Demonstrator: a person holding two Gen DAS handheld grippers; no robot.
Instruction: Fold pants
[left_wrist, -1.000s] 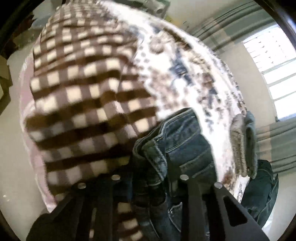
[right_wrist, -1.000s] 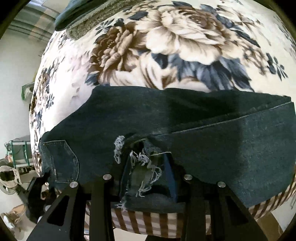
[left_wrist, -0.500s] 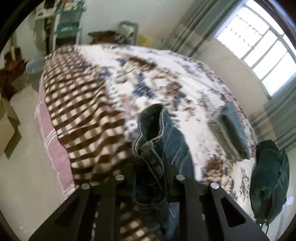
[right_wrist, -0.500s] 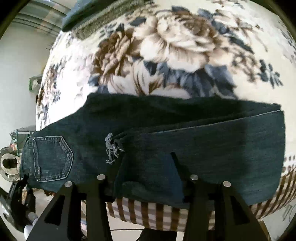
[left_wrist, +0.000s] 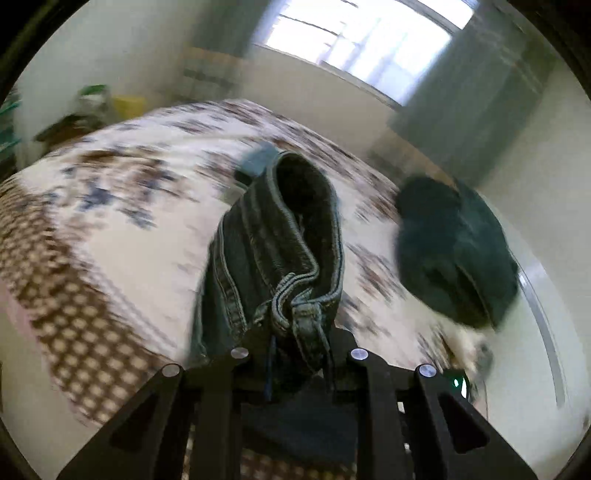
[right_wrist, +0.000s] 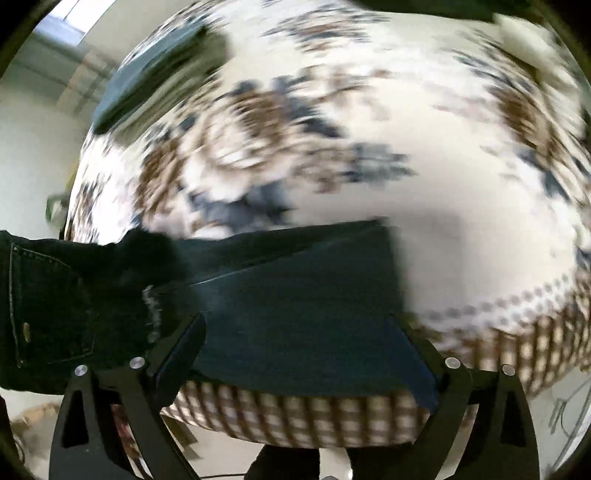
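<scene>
The dark blue jeans (right_wrist: 295, 295) lie along the near edge of the bed, legs folded together, back pocket at the left. My left gripper (left_wrist: 295, 332) is shut on the waistband of the jeans (left_wrist: 280, 240) and holds it lifted above the bed, the band looping up in front of the camera. My right gripper (right_wrist: 295, 332) is open and empty, its fingers spread wide just above the leg part of the jeans. Both views are blurred by motion.
The bed has a floral blanket (right_wrist: 369, 147) with a checked brown border (right_wrist: 314, 413). A dark green garment (left_wrist: 454, 251) lies at the bed's right side in the left wrist view. A folded grey-green item (right_wrist: 155, 74) lies at the far left of the bed.
My right gripper has let go of the frayed leg end and opened wide. My left gripper has lifted and swung the waistband up, so the view now tilts toward the window.
</scene>
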